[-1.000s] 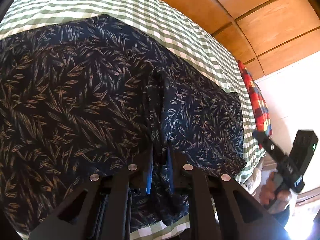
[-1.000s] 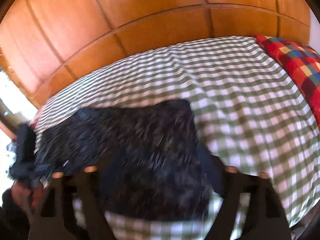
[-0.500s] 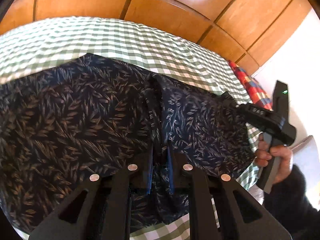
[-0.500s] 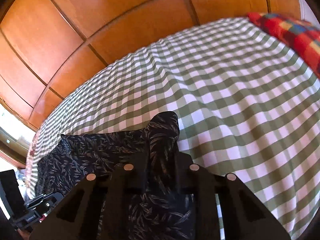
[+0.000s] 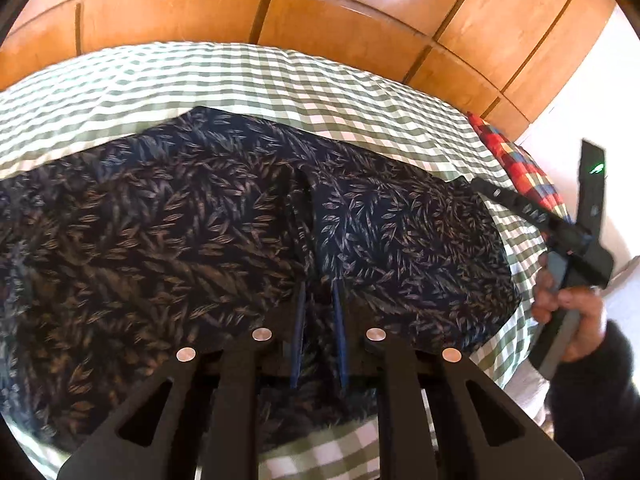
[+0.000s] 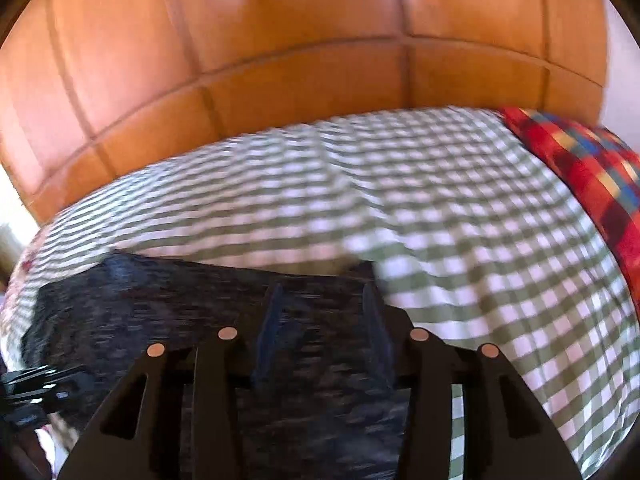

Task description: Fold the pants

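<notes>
Fingers of the left gripper (image 5: 318, 304), low in the centre of the left wrist view, stand narrow with a raised ridge of fabric running up from between them; they look pinched on the pants (image 5: 192, 240), though the contact itself is hard to see. In the right wrist view the right gripper (image 6: 320, 312) has its fingers set wide over blurred dark cloth, clamping nothing. One pair of navy leaf-print pants lies spread across the lower half of both frames on a green-checked bed (image 5: 240, 76). One red plaid pillow (image 6: 580, 168) sits at the right edge, and wooden wall panels (image 5: 320, 12) fill the top. By my reading, a fold is just being set up: the next move calls for the right fingers to close on an edge so both can lift the cloth together.
</notes>
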